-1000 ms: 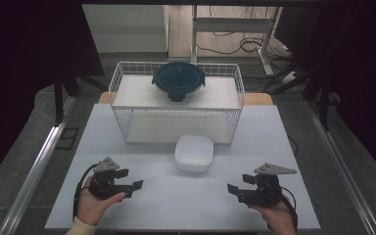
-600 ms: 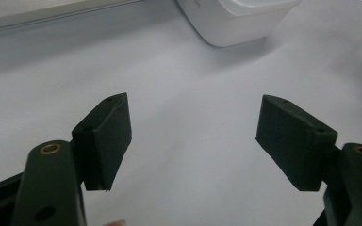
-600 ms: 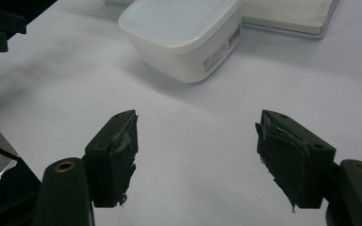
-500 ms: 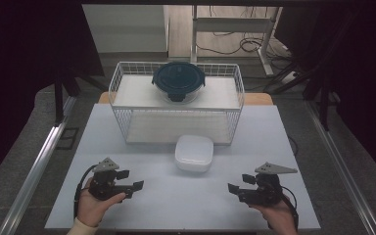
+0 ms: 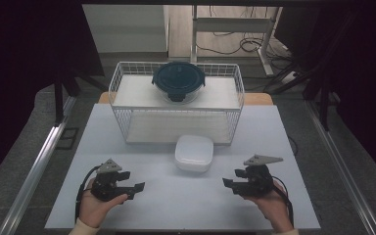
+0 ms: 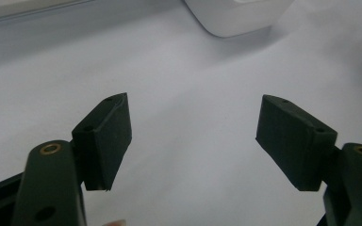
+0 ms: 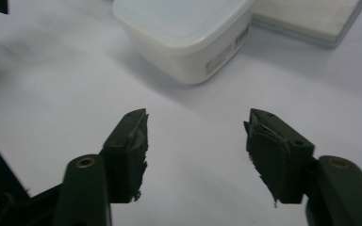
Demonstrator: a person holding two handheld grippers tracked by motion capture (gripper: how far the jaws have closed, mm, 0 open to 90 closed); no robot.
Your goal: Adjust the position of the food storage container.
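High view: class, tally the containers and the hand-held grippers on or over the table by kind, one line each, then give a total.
White square lidded container: 1
Round container with dark teal lid, on top of the rack: 1
White wire rack: 1
Black grippers, left gripper and right gripper, both open: 2
Total: 5

Both hands sat low at the near edge, well apart, one to each side. The left hand [image 5: 92,205] gripped the left gripper [image 5: 136,188], which pointed inward toward the middle, jaws spread wide with nothing between them. The right hand [image 5: 273,205] mirrored it, holding the right gripper [image 5: 228,185] aimed inward, jaws parted and empty too. A grey three-cornered plate topped each gripper, and a cable looped back beside each wrist.
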